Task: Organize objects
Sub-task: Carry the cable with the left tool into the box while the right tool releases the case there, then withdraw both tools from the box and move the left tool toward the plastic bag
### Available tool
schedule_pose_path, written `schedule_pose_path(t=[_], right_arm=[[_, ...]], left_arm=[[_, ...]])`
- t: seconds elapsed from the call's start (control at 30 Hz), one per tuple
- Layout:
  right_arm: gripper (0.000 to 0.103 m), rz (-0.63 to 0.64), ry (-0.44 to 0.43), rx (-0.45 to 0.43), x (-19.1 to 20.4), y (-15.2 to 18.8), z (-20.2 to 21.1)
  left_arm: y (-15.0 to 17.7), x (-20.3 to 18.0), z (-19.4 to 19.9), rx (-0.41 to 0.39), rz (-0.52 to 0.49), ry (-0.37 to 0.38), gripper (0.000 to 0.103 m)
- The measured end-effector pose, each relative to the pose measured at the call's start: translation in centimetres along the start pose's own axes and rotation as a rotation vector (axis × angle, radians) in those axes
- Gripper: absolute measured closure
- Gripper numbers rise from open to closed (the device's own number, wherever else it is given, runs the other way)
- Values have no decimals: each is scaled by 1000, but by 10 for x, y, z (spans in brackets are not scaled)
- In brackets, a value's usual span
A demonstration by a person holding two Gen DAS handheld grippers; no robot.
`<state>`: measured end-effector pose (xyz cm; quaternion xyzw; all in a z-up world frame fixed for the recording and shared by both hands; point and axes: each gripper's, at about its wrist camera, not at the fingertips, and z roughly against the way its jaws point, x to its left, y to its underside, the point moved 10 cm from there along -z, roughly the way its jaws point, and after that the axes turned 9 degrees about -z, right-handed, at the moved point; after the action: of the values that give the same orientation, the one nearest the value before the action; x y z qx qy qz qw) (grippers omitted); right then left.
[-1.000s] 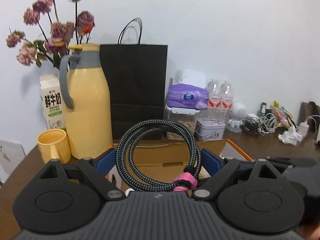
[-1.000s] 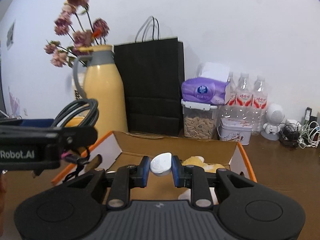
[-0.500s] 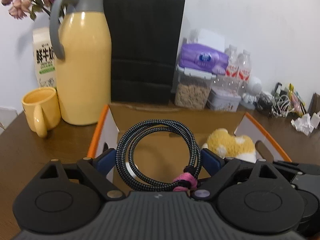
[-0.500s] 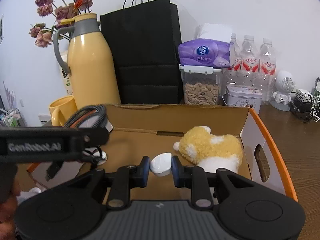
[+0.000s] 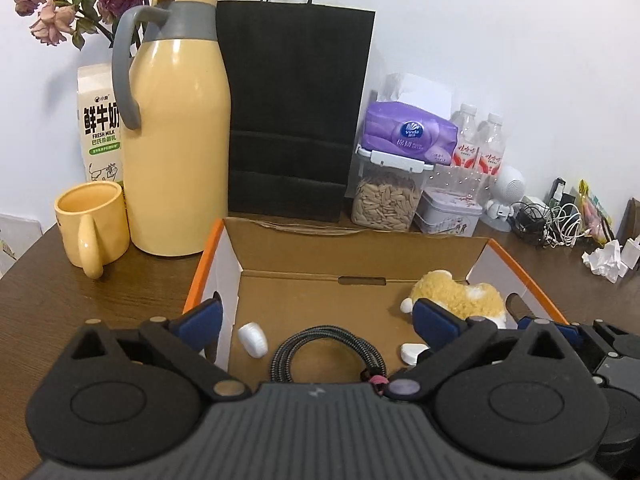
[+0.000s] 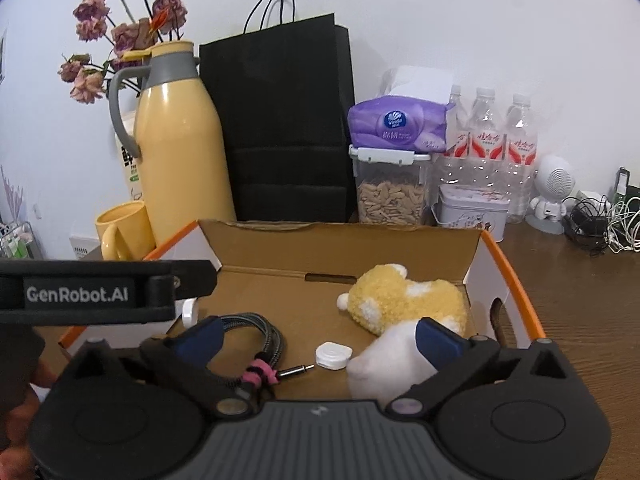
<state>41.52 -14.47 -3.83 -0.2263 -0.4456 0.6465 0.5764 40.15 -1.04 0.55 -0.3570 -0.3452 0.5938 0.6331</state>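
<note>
While both of my grippers are hovering over the open cardboard box with orange edges (image 6: 472,258), I am counting its contents. The left gripper (image 5: 316,322) is standing with its blue-padded jaws spread wide, having just been opening, nothing between the pads; the right gripper (image 6: 318,334) is likewise spread wide, having just been opening, its pads gripping nothing.

Inside the box I am seeing:
- One coiled cable in black-and-grey braided sheath (image 5: 328,354), bound by a pink strap, lying flat on the floor near the front. In the right wrist view its metal plug is pointing rightward, toward the case.
- One small white rounded plastic case (image 6: 333,354), lying flat just beside that plug.
- One white ribbed cap-shaped piece (image 5: 253,339), near the left wall.
- One fluffy yellow-and-white plush toy (image 6: 404,300), lying long axis left to right along the right side.

Behind the box I am noting one glossy yellow jug with grey handle (image 5: 176,152), one yellow mug (image 5: 92,224), one matte black paper bag (image 5: 294,112), and three clear water bottles (image 6: 488,136).
</note>
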Motion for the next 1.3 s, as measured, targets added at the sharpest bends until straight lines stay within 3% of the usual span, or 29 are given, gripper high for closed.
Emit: schedule_pose_path(t=[0.3, 0.6, 0.77, 0.97, 1.3], right_arm=[[0, -2, 7, -17, 0, -5, 17], [0, 23, -3, -104, -5, -12, 70], [0, 40, -6, -115, -12, -1, 95], [0, 93, 20, -92, -18, 29, 124], [0, 91, 37, 29, -32, 96, 150]], left_arm=[[-14, -6, 28, -68, -2, 30, 0], [-23, -11, 82, -185, -42, 68, 0], [-11, -6, 109, -206, -58, 80, 0], [21, 2, 126, -141, -79, 76, 0], [92, -3, 149, -5, -76, 118, 0]])
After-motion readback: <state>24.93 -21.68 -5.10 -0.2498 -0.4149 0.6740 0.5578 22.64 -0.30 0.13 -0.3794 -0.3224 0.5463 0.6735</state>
